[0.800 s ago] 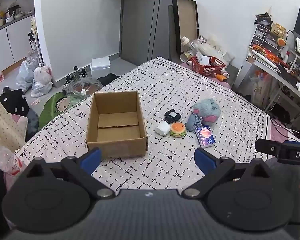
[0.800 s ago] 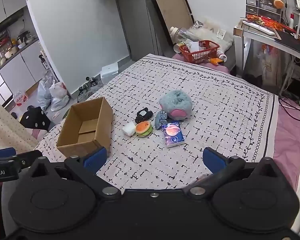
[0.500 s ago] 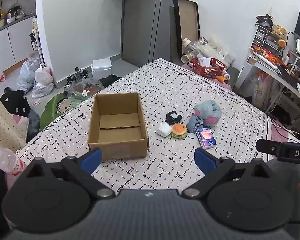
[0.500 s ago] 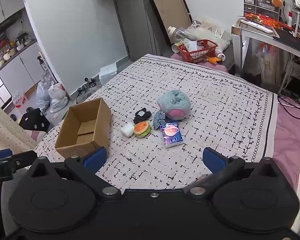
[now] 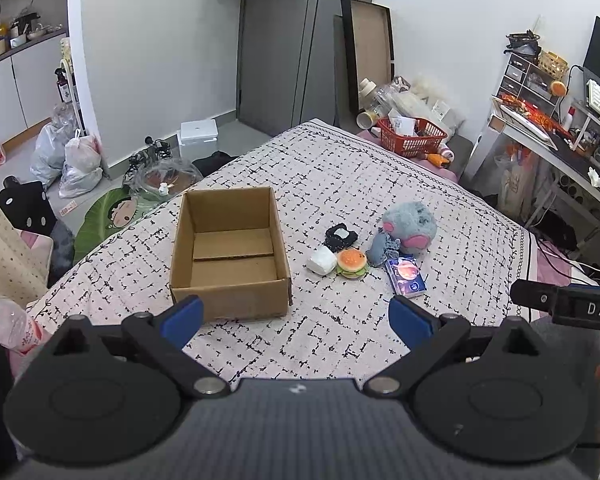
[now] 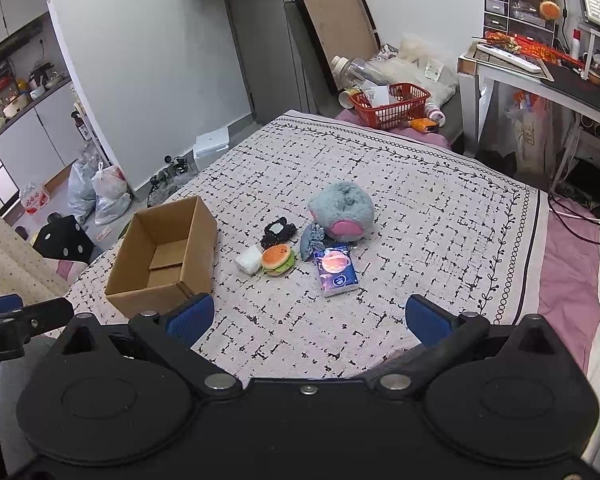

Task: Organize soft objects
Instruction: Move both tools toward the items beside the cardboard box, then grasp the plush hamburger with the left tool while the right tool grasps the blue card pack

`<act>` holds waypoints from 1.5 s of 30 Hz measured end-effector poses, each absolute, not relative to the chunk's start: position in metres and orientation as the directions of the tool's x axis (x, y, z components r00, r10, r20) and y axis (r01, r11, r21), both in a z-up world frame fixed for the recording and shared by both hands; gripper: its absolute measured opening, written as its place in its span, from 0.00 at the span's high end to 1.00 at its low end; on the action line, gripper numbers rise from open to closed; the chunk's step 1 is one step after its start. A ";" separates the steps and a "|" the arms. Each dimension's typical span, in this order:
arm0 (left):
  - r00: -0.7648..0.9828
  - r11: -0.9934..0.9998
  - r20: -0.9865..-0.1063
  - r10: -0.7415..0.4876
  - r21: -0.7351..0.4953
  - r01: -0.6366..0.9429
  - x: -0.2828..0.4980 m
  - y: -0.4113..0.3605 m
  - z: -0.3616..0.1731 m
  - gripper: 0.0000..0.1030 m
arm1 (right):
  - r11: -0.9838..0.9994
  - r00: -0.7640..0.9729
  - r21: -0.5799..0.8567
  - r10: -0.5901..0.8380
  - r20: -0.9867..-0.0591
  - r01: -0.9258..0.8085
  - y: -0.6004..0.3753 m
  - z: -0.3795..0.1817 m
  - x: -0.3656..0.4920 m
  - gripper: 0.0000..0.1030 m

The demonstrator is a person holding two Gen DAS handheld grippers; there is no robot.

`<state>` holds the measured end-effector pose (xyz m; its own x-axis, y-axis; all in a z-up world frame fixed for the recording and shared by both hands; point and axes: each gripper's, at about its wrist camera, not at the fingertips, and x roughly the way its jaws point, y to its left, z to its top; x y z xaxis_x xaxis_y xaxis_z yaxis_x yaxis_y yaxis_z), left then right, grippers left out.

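Right now both claws hang released above the bed: left gripper (image 5: 296,316), right gripper (image 6: 306,316). Beside the empty cardboard box (image 5: 230,254) lies a cluster with the grey plush (image 6: 342,210) and burger toy (image 6: 277,259)

Left hand-held gripper (image 5: 296,316) agape; right hand-held gripper (image 6: 306,316) likewise

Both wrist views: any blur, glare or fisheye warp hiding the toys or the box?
Left wrist view: sharp, evenly lit, no glare; the cardboard box and burger toy read clearly, walls bow at the rim, corners vignette black. Right wrist view: equally sharp, soft shadows only; grey plush and tissue pack are crisp, and the desk bends at the edge.
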<state>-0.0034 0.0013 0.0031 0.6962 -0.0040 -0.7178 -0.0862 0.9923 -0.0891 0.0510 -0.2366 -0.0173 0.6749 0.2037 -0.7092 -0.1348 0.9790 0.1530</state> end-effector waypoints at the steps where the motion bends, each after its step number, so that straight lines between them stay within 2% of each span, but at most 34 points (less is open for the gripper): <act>1: 0.691 0.992 -0.723 -0.001 -0.086 -0.088 -0.003 0.001 0.003 0.04 | 0.979 0.675 0.155 0.205 -0.709 -0.135 -0.237 -0.017 0.051 0.00; 11: 0.675 0.991 -0.738 -0.016 -0.099 -0.085 -0.002 -0.001 0.005 0.04 | 0.978 0.682 0.156 0.207 -0.701 -0.136 -0.240 -0.016 0.052 0.00; 15: 0.715 0.992 -0.699 -0.004 -0.090 -0.083 -0.002 -0.005 0.004 0.04 | 0.978 0.683 0.156 0.207 -0.700 -0.137 -0.241 -0.017 0.052 0.00; 26: 0.726 0.990 -0.688 -0.007 -0.105 -0.091 0.009 -0.010 -0.003 0.05 | 0.977 0.663 0.162 0.214 -0.718 -0.140 -0.245 -0.027 0.065 0.00; 41: 0.733 0.987 -0.679 -0.048 -0.147 -0.072 0.046 -0.027 -0.018 0.07 | 0.959 0.626 0.248 0.278 -0.729 -0.137 -0.260 -0.048 0.106 0.00; 45: 0.727 0.985 -0.684 -0.062 -0.159 -0.065 0.059 -0.032 -0.026 0.10 | 0.953 0.610 0.284 0.290 -0.737 -0.111 -0.268 -0.058 0.121 0.00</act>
